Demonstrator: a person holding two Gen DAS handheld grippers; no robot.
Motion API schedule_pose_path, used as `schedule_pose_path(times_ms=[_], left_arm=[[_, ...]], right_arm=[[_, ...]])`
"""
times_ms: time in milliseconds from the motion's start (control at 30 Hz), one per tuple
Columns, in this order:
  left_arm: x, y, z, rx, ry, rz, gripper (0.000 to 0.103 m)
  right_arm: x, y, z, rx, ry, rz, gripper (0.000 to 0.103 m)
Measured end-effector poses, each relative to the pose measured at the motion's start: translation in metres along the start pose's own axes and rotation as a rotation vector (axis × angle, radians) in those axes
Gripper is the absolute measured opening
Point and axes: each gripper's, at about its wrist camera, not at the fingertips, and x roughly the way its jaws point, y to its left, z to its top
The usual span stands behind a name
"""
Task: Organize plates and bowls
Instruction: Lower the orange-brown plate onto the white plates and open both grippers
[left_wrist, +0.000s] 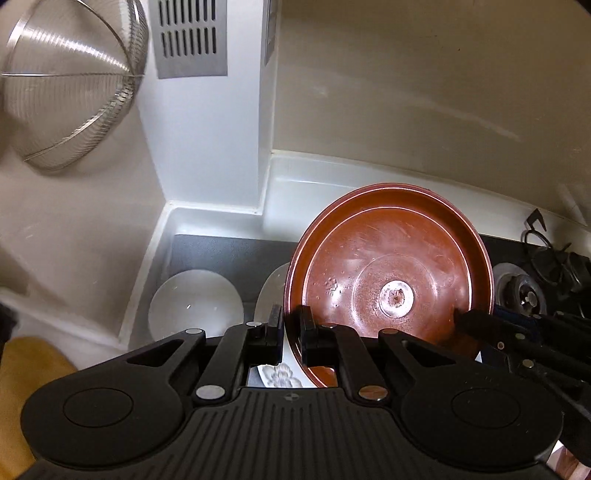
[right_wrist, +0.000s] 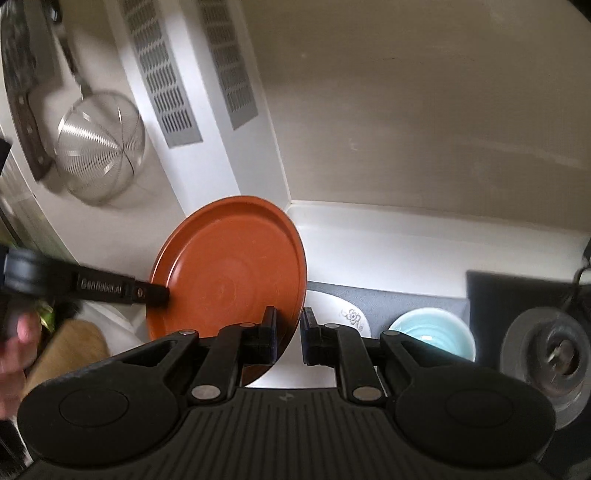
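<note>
left tongs (left_wrist: 291, 328) clamp the near rim of a brown plate (left_wrist: 388, 273); right tongs (right_wrist: 288, 332) grip its opposite edge, pads barely apart around it. the plate hangs tilted above the sink (right_wrist: 388, 295), over white dishes and a teal bowl (right_wrist: 432, 328). it looks stiff, light, possibly slippery; the rim is the best hold.

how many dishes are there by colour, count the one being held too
brown: 1, the brown plate held in the grippers
white: 2, a plain white dish and a white flowered plate
light blue: 1, the light blue bowl
total: 4
</note>
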Motion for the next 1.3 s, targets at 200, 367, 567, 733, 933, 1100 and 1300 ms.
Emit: schedule_pose_path(times_ms=[200,367,567,733,933,1100,1300], left_arm=[[0.040,0.019,0.002,-0.002,0.085,-0.055,0.009],[0.080,0.031,0.001,-0.056,0.148,-0.085,0.009],[0.138,0.033,-0.012,-0.116,0.221,-0.045,0.009],[0.168,0.024,-0.021,-0.052,0.234,-0.007,0.009],[0.172,0.019,-0.028,0.011,0.212,-0.017,0.008],[0.154,0.014,-0.034,0.075,0.120,-0.036,0.008],[0.168,-0.001,-0.036,0.181,0.072,-0.008,0.008]], right_arm=[[0.032,0.006,0.002,0.028,0.071,-0.054,0.015],[0.063,-0.015,-0.008,0.054,0.115,-0.019,0.015],[0.120,-0.036,-0.033,0.065,0.218,0.000,0.015],[0.149,-0.045,-0.049,0.092,0.252,0.001,0.015],[0.163,-0.063,-0.066,0.142,0.263,0.020,0.015],[0.152,-0.069,-0.064,0.179,0.217,0.015,0.026],[0.155,-0.062,-0.065,0.147,0.204,-0.012,0.022]])
